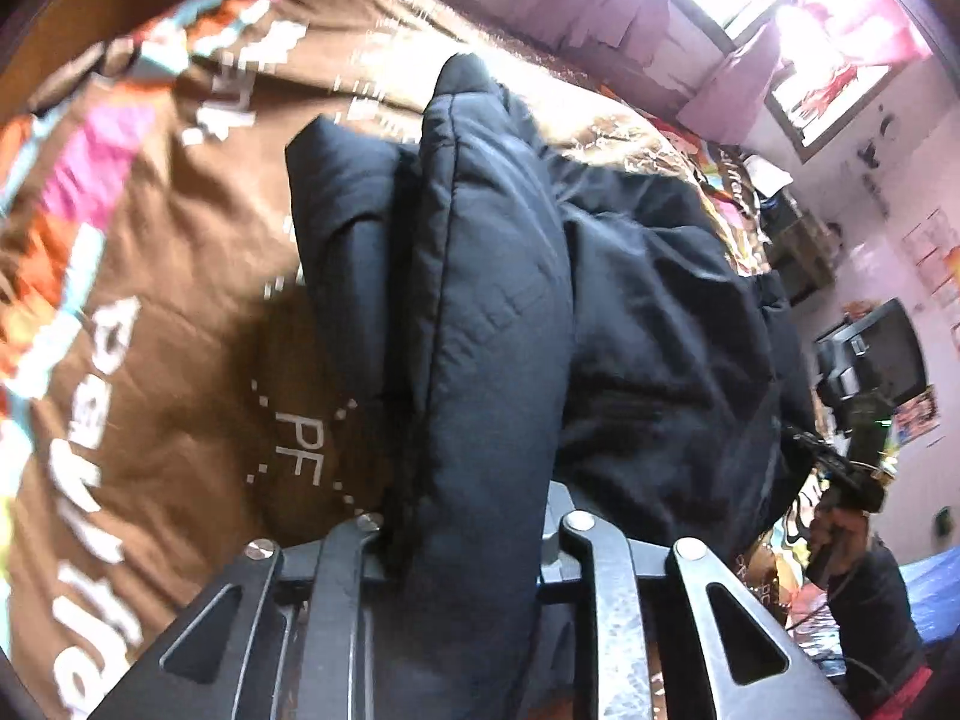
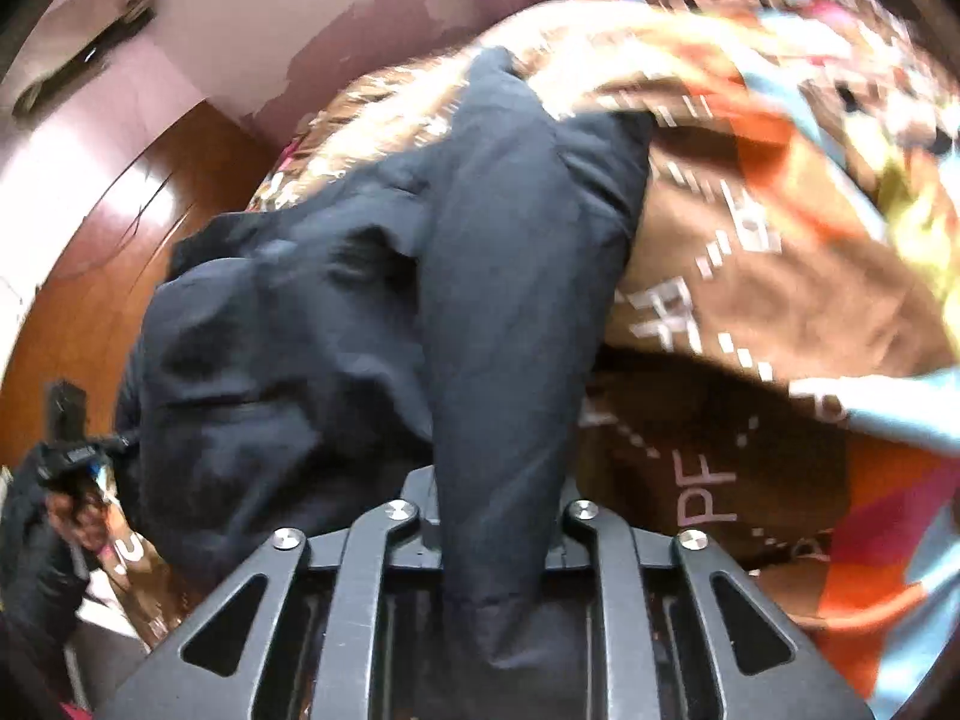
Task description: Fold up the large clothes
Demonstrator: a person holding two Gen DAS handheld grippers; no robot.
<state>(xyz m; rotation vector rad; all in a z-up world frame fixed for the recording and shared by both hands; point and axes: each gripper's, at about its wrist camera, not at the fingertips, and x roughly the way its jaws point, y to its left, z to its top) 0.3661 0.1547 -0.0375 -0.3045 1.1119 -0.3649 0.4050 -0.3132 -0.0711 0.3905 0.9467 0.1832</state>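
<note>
A black padded jacket (image 1: 492,300) lies on a brown bedspread (image 1: 168,300) printed with white letters and bright patches. My left gripper (image 1: 468,540) is shut on a thick fold of the jacket, and the cloth covers its fingertips. In the right wrist view the same jacket (image 2: 492,276) rises in a fold from the bedspread (image 2: 750,300), with my right gripper (image 2: 498,516) shut on it. Each view catches the other gripper held in a hand at the jacket's far edge: the right gripper (image 1: 852,480) and the left gripper (image 2: 72,450).
A brown wooden panel (image 2: 90,240) borders the bed on one side. Pink walls, a bright window (image 1: 840,78) and a dark screen (image 1: 876,354) stand beyond the bed. A person's dark sleeve (image 1: 870,594) is at the lower right.
</note>
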